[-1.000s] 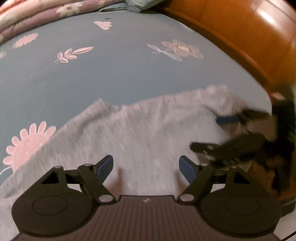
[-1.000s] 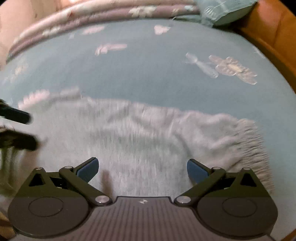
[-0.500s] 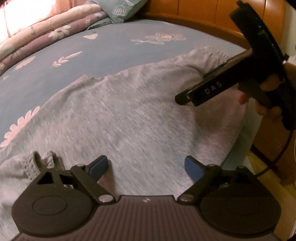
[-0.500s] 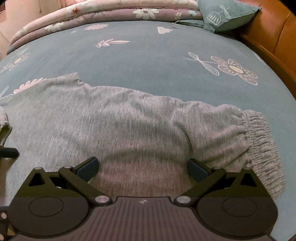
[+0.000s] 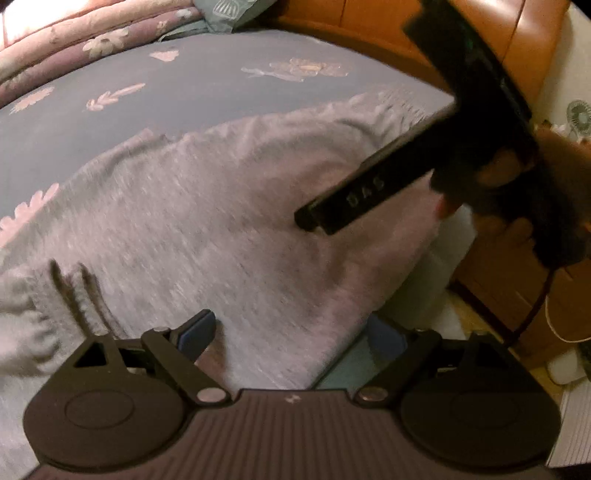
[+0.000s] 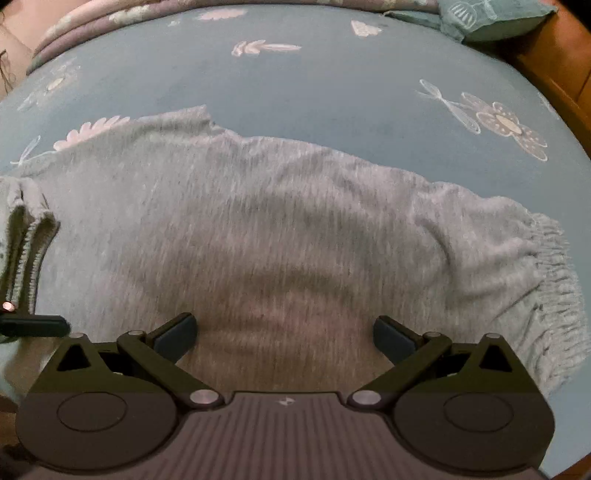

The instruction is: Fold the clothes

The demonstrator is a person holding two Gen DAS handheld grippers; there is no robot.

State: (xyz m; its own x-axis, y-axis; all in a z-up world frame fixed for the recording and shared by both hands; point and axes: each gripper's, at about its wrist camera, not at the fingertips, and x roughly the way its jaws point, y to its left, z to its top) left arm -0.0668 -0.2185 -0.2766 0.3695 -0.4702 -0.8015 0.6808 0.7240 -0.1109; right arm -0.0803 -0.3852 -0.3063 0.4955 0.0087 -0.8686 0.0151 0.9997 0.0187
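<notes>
Since a second ago the left tongs [image 5: 291, 334] have swung along the garment toward its gathered left end and the bed's near edge, and their jaws have just been opening, with only flat cloth below them and nothing gripped. The right tongs [image 6: 284, 338] have shifted a little over the middle of the cloth, and in the left wrist view they now loom larger at upper right.

The bed [image 6: 332, 92] fills both views, covered by a blue sheet printed with pale flowers and leaves. A wooden bed frame [image 5: 388, 40] runs along its far right side. A folded pink and mauve quilt [image 5: 74, 33] lies at the head end, with a teal pillow [image 6: 491, 18] beside it.

The grey garment [image 6: 277, 229] lies spread flat across the near part of the bed, reaching to the near edge. One elastic gathered end [image 6: 554, 280] sits at the right in the right wrist view. The other bunched end [image 5: 33, 314] sits at lower left in the left wrist view.

Both tongs stand wide apart, holding nothing, poised just above the cloth. A person's hand [image 5: 517, 192] grips the right tool's handle. A small white fan [image 5: 580, 118] stands beyond it.
</notes>
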